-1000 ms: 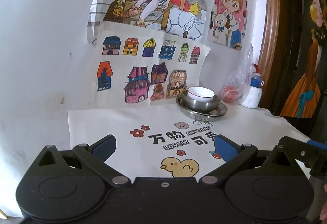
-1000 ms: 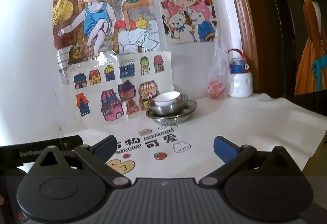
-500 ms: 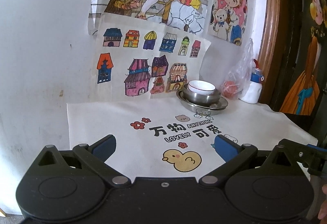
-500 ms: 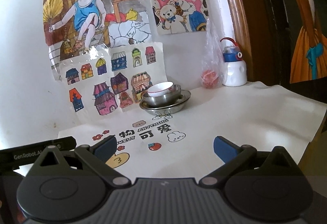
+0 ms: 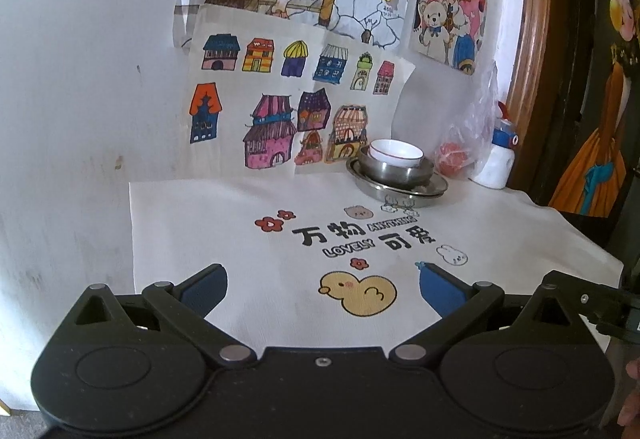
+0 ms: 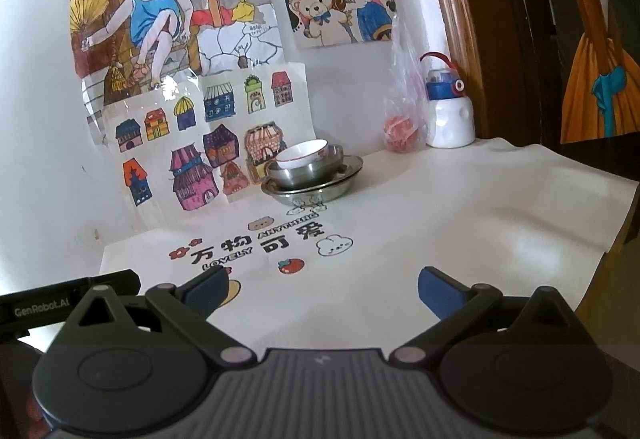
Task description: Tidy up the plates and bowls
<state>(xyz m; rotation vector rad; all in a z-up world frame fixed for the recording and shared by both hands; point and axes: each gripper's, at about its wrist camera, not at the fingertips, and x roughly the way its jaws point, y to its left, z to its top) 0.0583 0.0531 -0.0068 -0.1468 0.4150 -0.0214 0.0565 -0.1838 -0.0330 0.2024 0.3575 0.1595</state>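
Note:
A white bowl (image 5: 395, 152) (image 6: 303, 152) sits inside a steel bowl (image 5: 394, 173) (image 6: 306, 172), and both rest in a wide steel plate (image 5: 434, 186) (image 6: 320, 189) at the back of the table, against the wall. My left gripper (image 5: 323, 286) is open and holds nothing; it hovers over the near part of the printed tablecloth (image 5: 200, 223), well short of the stack. My right gripper (image 6: 322, 286) is open too and holds nothing, also far in front of the stack. The body of the left gripper (image 6: 60, 299) shows at the left edge of the right wrist view.
A white bottle with a blue lid (image 5: 498, 159) (image 6: 448, 111) and a clear bag with a red fruit (image 5: 454, 161) (image 6: 400, 129) stand right of the stack. Coloured drawings (image 5: 296, 107) hang on the wall behind. The cloth's right edge (image 6: 616, 215) drops off the table.
Both grippers have drawn back and tilted down a little, so the stack sits slightly farther off and more cloth shows. Both stay open. The stack has not moved.

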